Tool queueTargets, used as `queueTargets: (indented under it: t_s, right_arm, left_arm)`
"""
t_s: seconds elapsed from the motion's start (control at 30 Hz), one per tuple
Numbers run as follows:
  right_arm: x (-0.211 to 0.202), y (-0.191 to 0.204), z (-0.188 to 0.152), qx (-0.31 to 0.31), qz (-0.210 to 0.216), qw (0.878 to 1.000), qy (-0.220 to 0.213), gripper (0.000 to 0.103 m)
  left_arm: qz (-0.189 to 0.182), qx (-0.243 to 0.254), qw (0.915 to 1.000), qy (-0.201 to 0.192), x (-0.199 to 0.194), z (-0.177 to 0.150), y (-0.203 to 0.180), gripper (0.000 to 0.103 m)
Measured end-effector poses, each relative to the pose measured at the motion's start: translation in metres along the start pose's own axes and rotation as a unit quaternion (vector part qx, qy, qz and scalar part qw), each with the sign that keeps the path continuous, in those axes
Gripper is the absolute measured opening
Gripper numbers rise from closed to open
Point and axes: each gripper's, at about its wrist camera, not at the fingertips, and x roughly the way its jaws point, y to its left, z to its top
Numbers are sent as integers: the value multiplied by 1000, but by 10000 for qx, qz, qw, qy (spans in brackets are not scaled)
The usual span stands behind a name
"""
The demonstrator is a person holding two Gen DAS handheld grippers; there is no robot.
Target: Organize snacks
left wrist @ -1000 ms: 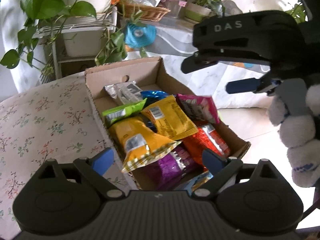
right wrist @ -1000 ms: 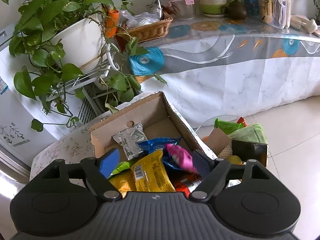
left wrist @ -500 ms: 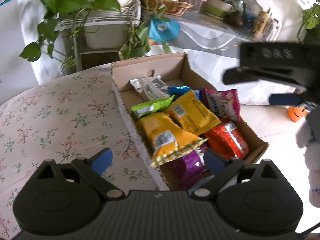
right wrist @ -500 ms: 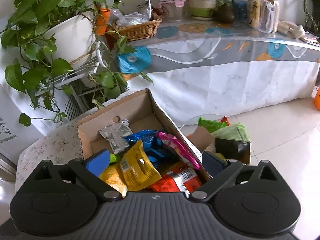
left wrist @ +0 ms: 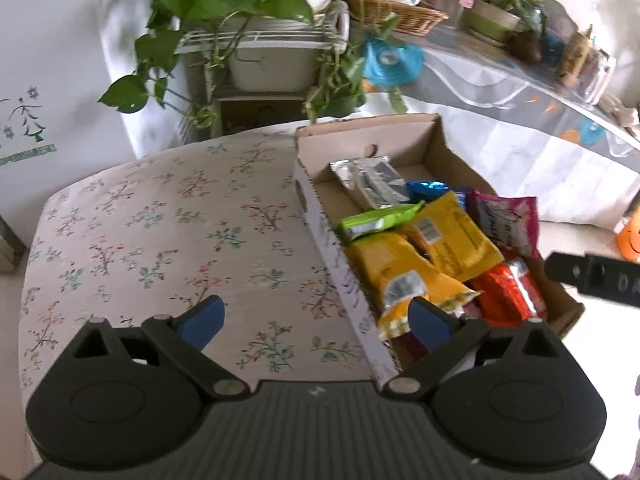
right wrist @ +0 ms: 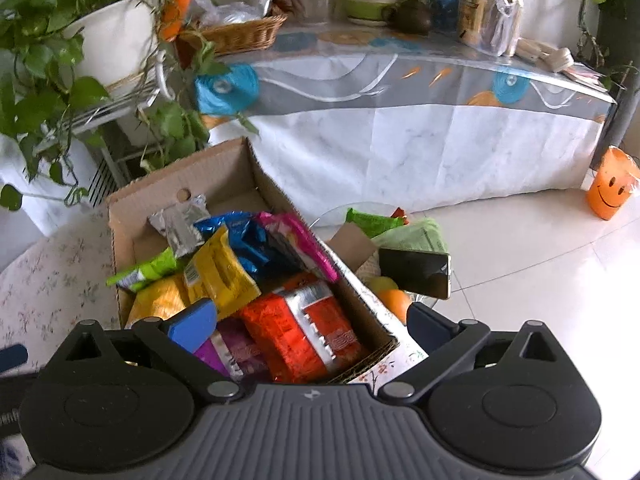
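A cardboard box [left wrist: 434,140] [right wrist: 240,168] sits on the right part of a floral-cloth table [left wrist: 160,232]. It holds several snack packets: yellow [left wrist: 392,268] [right wrist: 224,272], green [left wrist: 376,220], silver [left wrist: 372,180], pink [left wrist: 504,220], orange-red [right wrist: 296,320], purple [right wrist: 232,350]. My left gripper [left wrist: 316,318] is open and empty, near the box's left wall. My right gripper [right wrist: 312,322] is open and empty, above the box's near end. Its body also shows at the right edge of the left wrist view [left wrist: 596,276].
Beside the box lie a phone [right wrist: 416,272], fruit [right wrist: 394,300] and green packets [right wrist: 372,222]. Potted plants [right wrist: 48,40] on a rack stand behind the table. A long covered table [right wrist: 400,92] carries a wicker basket [right wrist: 236,34] and jars. An orange smiley cup [right wrist: 610,190] stands on the floor.
My left gripper has swung left and back, so more of the floral table shows. My right gripper has moved down and closer over the box's near end. Both stay open.
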Motion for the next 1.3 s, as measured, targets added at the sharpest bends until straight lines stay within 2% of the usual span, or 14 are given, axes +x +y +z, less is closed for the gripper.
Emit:
queueTargets:
  t_s: [0.2,0.53,0.87,1.3]
  right_arm:
    - [14,9,1,-251,-7,9992,304,103]
    - [19,17,2,-442,-15,9982,394,103]
    - [22,21,1,-532,-78,9974,472,103]
    - [25,22,2,-510,-94,9973,519,103]
  left_arm:
    - [233,-50,9996,178,9,1,-5,100]
    - [534,53,9981,293,16,1,-12,102]
    - [616,265,9972,323,22,2,-19,102]
    - [695,251,9970,238,23,4,-18,101]
